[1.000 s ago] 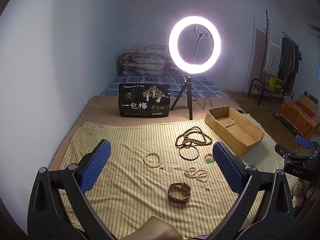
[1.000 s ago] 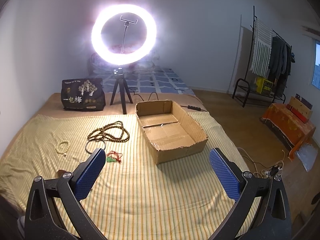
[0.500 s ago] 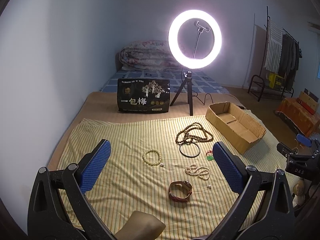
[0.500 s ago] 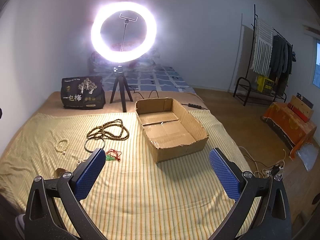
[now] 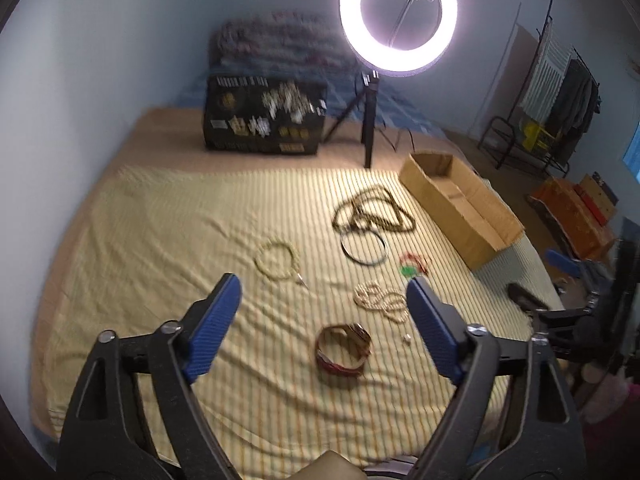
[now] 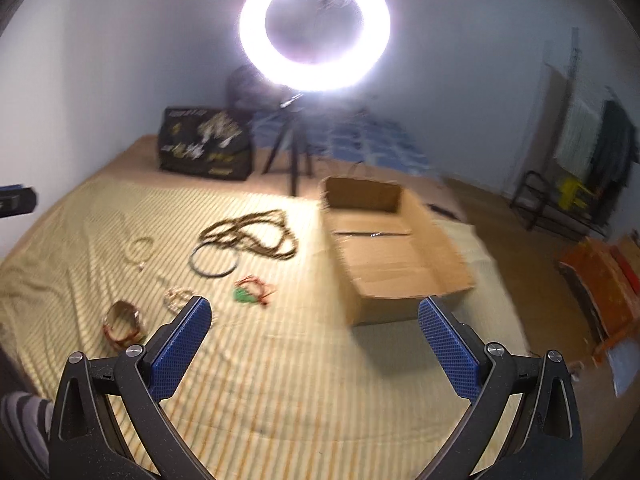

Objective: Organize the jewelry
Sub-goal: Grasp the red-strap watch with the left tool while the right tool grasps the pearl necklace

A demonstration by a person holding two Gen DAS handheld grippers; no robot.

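Note:
Jewelry lies scattered on a yellow striped cloth (image 5: 152, 248). A red-brown leather bracelet (image 5: 343, 350) sits just beyond my left gripper (image 5: 324, 300), whose jaws are closing with nothing between them. Further off lie a white bead strand (image 5: 380, 300), a pale bead bracelet (image 5: 276, 261), a black hoop (image 5: 365, 249), a brown bead necklace (image 5: 374, 214) and a green and red charm (image 5: 412, 266). An open cardboard box (image 6: 384, 248) stands ahead of my right gripper (image 6: 314, 316), which is open and holds nothing. The bracelet (image 6: 122, 324) also shows at that view's left.
A lit ring light on a tripod (image 5: 398, 16) and a black printed bag (image 5: 262, 118) stand behind the cloth. A clothes rack (image 5: 560, 92) and an orange-covered stand (image 5: 576, 216) are on the floor to the right. A striped sleeve (image 6: 22, 420) shows at the lower left.
Both grippers have tipped downward and moved closer to the cloth, so the jewelry looks larger. The left jaws have narrowed. The right gripper has swung left, bringing the bracelet into its view.

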